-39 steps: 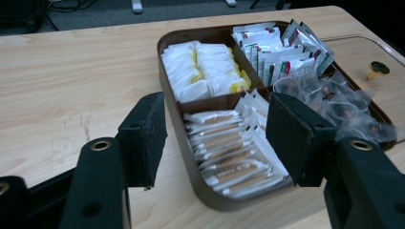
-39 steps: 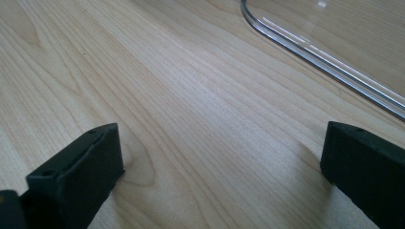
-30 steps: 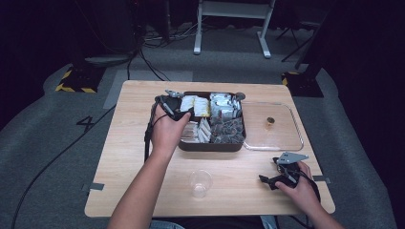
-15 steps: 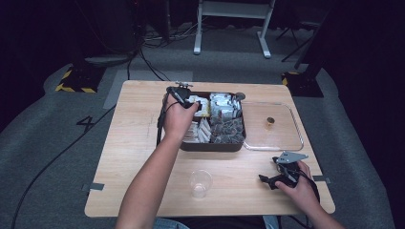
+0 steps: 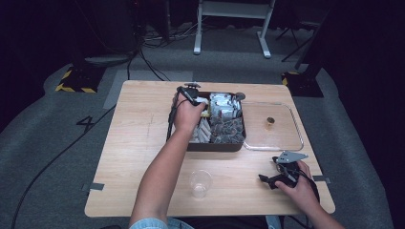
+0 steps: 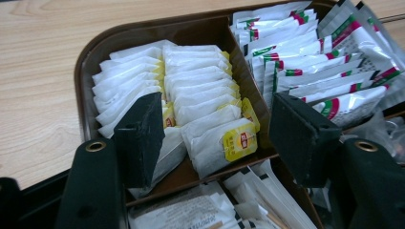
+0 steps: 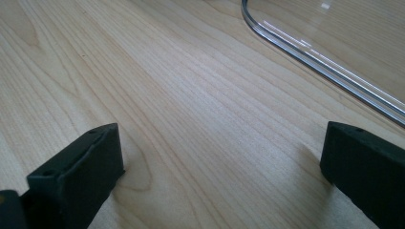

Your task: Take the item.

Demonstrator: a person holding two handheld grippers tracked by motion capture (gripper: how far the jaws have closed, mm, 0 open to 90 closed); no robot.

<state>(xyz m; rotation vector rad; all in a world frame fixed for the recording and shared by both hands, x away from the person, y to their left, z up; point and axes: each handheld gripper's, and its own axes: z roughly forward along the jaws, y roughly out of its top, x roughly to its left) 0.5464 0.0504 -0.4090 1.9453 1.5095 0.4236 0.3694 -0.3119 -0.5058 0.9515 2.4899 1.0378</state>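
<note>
1. Right gripper (image 5: 274, 177) rests on the table (image 5: 143, 143) at the near right edge; jaws wide apart, nothing between them, just bare wood and the rim of the clear lid (image 7: 315, 52) beyond.
2. Empty clear cup (image 5: 200, 183) stands near the front edge, well apart from the tray.
3. Left gripper (image 6: 215, 124) hangs over the brown tray (image 6: 90, 62), jaws partly open, holding nothing, straddling the front tea bags (image 6: 217, 138) in the tray's far-left compartment.
4. Handling, judged: paper tea bags are light, soft and easily crushed or torn, and packed tight. Best to pinch the front bag's upper edge near the yellow tag (image 6: 240, 142), gently, so neighbours stay put.
</note>
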